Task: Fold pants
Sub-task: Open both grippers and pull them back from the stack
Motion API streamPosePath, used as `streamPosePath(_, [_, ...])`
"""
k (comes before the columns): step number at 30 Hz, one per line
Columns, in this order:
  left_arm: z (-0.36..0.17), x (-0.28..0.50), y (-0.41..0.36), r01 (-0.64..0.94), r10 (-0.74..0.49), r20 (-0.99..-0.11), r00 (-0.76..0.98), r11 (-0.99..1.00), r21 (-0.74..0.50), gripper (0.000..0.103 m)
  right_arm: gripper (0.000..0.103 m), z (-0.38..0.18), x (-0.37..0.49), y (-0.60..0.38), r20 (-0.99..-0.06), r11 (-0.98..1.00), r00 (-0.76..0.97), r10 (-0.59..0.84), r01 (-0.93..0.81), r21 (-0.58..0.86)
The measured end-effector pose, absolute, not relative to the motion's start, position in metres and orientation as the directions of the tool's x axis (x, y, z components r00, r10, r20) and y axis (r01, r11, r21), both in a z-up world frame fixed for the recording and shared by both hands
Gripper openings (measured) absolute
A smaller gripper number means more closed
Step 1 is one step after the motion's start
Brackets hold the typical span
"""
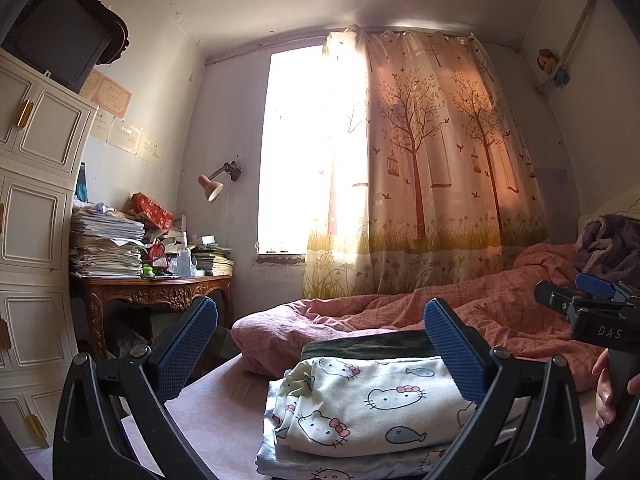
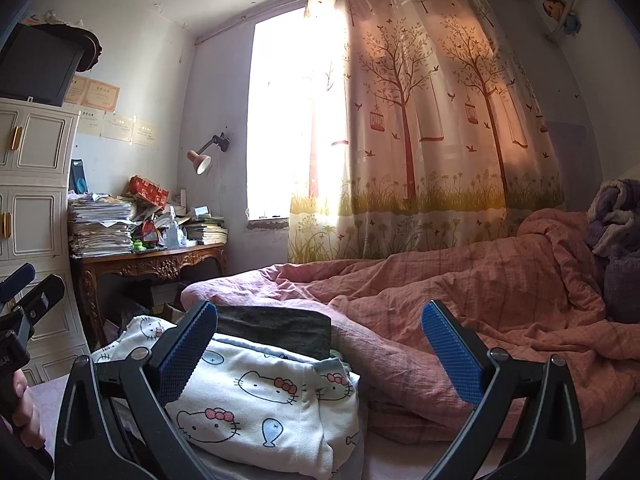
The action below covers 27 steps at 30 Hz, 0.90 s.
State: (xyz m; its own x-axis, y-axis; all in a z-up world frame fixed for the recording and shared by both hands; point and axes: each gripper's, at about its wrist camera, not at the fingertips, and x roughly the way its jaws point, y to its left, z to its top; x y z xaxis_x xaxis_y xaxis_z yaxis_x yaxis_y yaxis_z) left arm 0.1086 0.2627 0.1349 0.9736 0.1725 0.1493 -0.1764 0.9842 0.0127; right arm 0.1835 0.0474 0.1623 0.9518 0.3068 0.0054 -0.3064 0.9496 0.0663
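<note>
I am holding my left gripper (image 1: 320, 344) wide apart, gripping nothing, above the pants (image 1: 360, 404). They are lying folded in a compact bundle on the bed (image 1: 224, 412), beside the pink quilt (image 2: 460, 312). My right gripper (image 2: 320, 346) is gaping empty too; folding looks finished.

The bed (image 1: 224, 396) carries folded pants (image 1: 372, 400) beside a rumpled quilt (image 1: 500, 312).
</note>
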Motion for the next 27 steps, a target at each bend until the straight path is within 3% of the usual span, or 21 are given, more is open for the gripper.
streamPosePath(9, [0.15,0.055,0.235,-0.16,0.159,0.218,0.963,0.987,-0.013,0.103,0.103,0.184,0.107,0.021,0.123,0.956,0.956,0.265,-0.277,0.095])
streamPosePath(15, [0.147,0.024,0.219,-0.105,0.118,0.245,0.962,0.992,-0.065,0.103,0.103,0.179,0.062,0.015,0.144,0.941,0.94,0.31,-0.325,0.093])
streamPosePath(27, [0.062,0.017,0.219,-0.189,0.187,0.158,0.97,0.982,-0.003,0.103,0.103,0.091,0.055,-0.009,0.047,0.947,0.946,0.32,-0.321,0.014])
